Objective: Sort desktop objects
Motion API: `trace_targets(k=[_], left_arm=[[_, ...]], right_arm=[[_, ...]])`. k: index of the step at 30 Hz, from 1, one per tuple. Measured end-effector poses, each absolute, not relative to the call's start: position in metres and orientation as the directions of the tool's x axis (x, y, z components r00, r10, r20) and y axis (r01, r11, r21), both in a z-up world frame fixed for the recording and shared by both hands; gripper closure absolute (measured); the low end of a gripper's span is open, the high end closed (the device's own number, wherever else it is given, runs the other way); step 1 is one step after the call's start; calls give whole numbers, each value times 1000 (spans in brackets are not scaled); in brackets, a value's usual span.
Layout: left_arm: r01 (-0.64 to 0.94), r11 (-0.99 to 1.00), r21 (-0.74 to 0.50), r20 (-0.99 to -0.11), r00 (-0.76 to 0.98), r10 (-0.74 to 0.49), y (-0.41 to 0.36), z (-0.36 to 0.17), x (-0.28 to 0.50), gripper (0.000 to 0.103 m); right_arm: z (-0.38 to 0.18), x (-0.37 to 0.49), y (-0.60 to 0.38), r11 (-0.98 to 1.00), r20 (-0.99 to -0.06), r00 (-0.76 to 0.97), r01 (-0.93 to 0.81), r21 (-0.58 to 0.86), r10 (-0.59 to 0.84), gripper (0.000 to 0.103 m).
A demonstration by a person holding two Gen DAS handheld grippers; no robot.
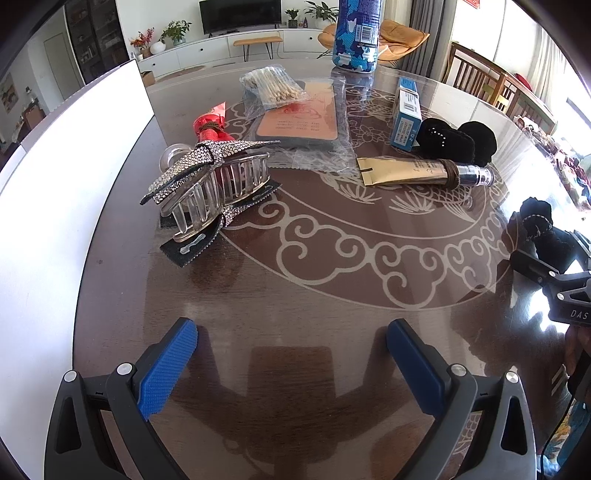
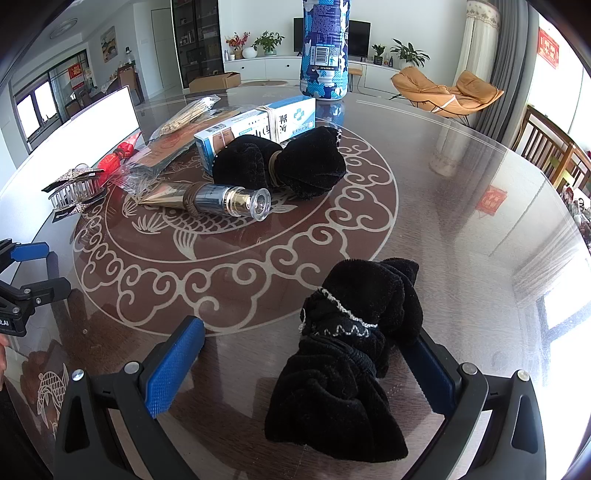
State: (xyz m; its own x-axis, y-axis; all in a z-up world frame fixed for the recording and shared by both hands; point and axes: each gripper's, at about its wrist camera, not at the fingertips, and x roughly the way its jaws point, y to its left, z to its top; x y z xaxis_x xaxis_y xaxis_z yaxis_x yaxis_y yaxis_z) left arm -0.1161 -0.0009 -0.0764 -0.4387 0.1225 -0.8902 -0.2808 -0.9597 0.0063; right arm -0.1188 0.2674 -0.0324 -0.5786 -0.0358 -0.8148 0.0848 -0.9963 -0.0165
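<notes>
My right gripper [image 2: 301,369] is open wide around a black velvet hair bow [image 2: 351,354] with a beaded trim. The bow lies on the glass table [image 2: 461,221] against the right finger, apart from the left pad [image 2: 173,365]. My left gripper [image 1: 291,354] is open and empty, low over the table. Ahead of it to the left lies a rhinestone hair claw [image 1: 207,184]. Further back are a gold tube [image 1: 417,171], a second black bow [image 1: 458,140], a blue box [image 1: 406,110], a bag of cotton swabs [image 1: 271,86] and a red wrapped item [image 1: 210,123].
A tall blue patterned bottle [image 1: 356,33] stands at the table's far side. A flat orange pack in clear plastic [image 1: 306,118] lies under the swabs. A white panel [image 1: 74,166] runs along the left edge. Wooden chairs [image 2: 554,155] stand to the right.
</notes>
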Motion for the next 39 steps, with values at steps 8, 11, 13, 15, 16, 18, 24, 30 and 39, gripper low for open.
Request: trace_targets(k=[8,11,13,15,16,18,24,30,39], left_arm=[[-296,-955,7,-892,-433,127,-6,-76,-105,0],[-298,-954,8,-907,-405,119,-8,-75,-105,0],[-304,-953,8,-916,-383,115,-9,-75,-105,0],[-310,-951,8,-924,-366,112,-10,-74,-106,0],[-310,-951,8,-927,-359,110,-10,-74,-107,0],[-307,-952,7,-931,-350,106,-13,-74,-108,0],[-282,-959,-34,-928,-347,135,-24,-72,-111,0],[-261,-963,-59,-914,-375,158,-33,-59,-114,0],[-220,-972,-79,-873,-455,174,-49,-14,-146,0]], right_arm=[[-32,-119,267,-996,-815,-579,85,-16,-36,0],[-32,-119,267,-996,-815,-579,85,-16,-36,0],[-32,-119,267,-996,-815,-579,85,-16,-36,0],[-32,-119,267,-996,-815,-578,85,-16,-36,0],[-32,-119,267,-996,-815,-579,85,-16,-36,0],[-33,-119,267,-996,-815,-579,85,-16,-36,0],[-32,-119,267,-996,-815,-579,84,-16,-36,0],[-32,-119,267,-996,-815,-579,84,-16,-35,0],[-32,-119,267,-996,-815,-578,84,-16,-35,0]])
